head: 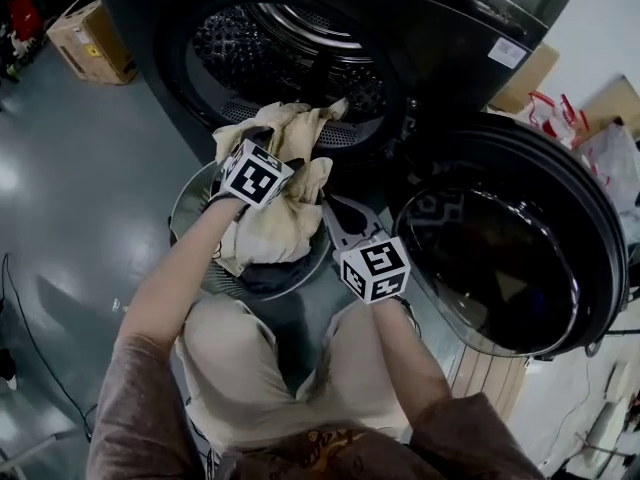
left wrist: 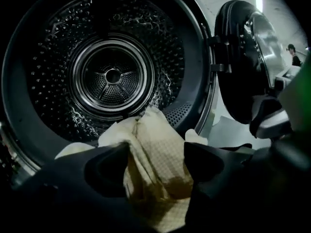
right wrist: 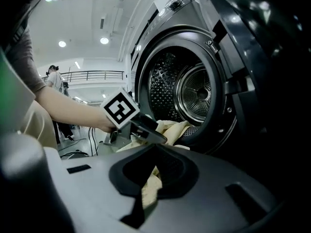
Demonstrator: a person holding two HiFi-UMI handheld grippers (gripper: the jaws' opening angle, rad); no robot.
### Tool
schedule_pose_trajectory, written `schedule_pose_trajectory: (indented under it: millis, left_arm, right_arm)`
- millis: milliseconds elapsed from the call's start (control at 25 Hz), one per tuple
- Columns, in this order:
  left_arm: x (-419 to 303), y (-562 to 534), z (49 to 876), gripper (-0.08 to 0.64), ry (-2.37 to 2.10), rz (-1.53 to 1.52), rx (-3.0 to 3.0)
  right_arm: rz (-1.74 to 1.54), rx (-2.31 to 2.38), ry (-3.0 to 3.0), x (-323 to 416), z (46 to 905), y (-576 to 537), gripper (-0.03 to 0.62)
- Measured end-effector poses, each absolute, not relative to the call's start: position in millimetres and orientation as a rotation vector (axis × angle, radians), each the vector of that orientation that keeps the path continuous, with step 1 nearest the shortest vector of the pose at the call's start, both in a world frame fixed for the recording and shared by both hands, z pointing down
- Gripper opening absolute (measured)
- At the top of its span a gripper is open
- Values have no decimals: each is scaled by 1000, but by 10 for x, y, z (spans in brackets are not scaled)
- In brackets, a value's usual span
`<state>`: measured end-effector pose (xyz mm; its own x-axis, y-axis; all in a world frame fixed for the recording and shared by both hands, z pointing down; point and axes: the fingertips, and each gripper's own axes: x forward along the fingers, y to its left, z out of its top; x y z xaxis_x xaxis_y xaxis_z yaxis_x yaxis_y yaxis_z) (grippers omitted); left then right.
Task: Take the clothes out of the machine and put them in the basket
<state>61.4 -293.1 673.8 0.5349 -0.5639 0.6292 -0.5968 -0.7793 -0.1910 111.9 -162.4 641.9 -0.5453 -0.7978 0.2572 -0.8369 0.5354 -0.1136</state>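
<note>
Moving the beige garment [head: 275, 203] from drum [head: 290, 48] to basket [head: 185, 203]: left gripper [left wrist: 156, 155] fingers spread wide astride it, right gripper [right wrist: 155, 148] fingers pressed together. Next, likely tucking its trailing end inside.

head: overhead, down | gripper views: close, toward drum [left wrist: 112, 76] | shared: drum

The left gripper [left wrist: 156, 152] points forward and down. Its jaws stand wide apart, and a fold of cream cloth [left wrist: 160, 183] lies between them with the pads not closed on it. Its marker cube [head: 256, 175] sits behind the jaws, and the bare left forearm [head: 165, 288] stretches back from there. The right gripper [right wrist: 154, 149] is held nearly level, off to the left gripper's right and a little behind its tips. Its jaws are together (a cream sliver shows through their gap; whether it is pinched is unclear). The right forearm [head: 405, 353] runs back from its own marker cube [head: 375, 268].
</note>
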Motion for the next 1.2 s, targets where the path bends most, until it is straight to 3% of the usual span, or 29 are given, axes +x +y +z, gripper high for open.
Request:
schedule_pose_trajectory:
  millis: [160, 320, 400, 640, 1200]
  left_arm:
    - [666, -3108, 6894, 344, -1085, 1139, 2664]
    - [574, -3201, 6864, 184, -1201, 1163, 2661]
    - [532, -3173, 6855, 46, -1178, 1131, 2656]
    - [280, -2770, 6502, 32, -1074, 933, 2638]
    - [-765, -1568, 6098, 41, -1008, 932, 2572]
  right_arm:
    - [298, 1379, -2589, 1110, 6412, -1612, -5]
    - [299, 1380, -2589, 1111, 6414, -1632, -5]
    - [317, 1383, -2592, 1105, 6423, -1643, -5]
    - [312, 1369, -2613, 1045, 6416, -1672, -5]
    - [307, 1316, -2676, 809, 6348, -1732, -5]
